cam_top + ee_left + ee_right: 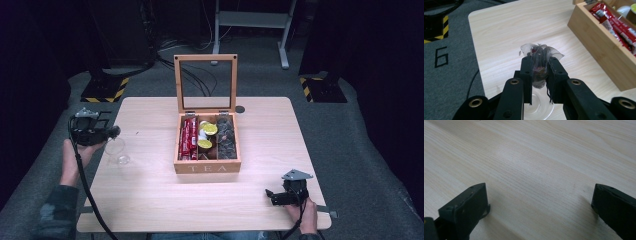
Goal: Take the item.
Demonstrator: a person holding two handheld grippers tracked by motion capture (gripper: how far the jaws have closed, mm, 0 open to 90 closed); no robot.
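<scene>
From the high view, a wooden tea box marked TEA stands mid-table with its glass lid upright; red packets, yellow-topped capsules and dark sachets fill its three compartments. Left of the box, at the table's edge, the left gripper hangs over a clear glass cup. The right gripper rests near the front edge, right of the box.

In the left gripper view, the jaws are clamped on a translucent tea bag — held directly above the cup, left of the box.

In the right gripper view, the jaws stand wide apart over bare wood — nothing between them.
</scene>
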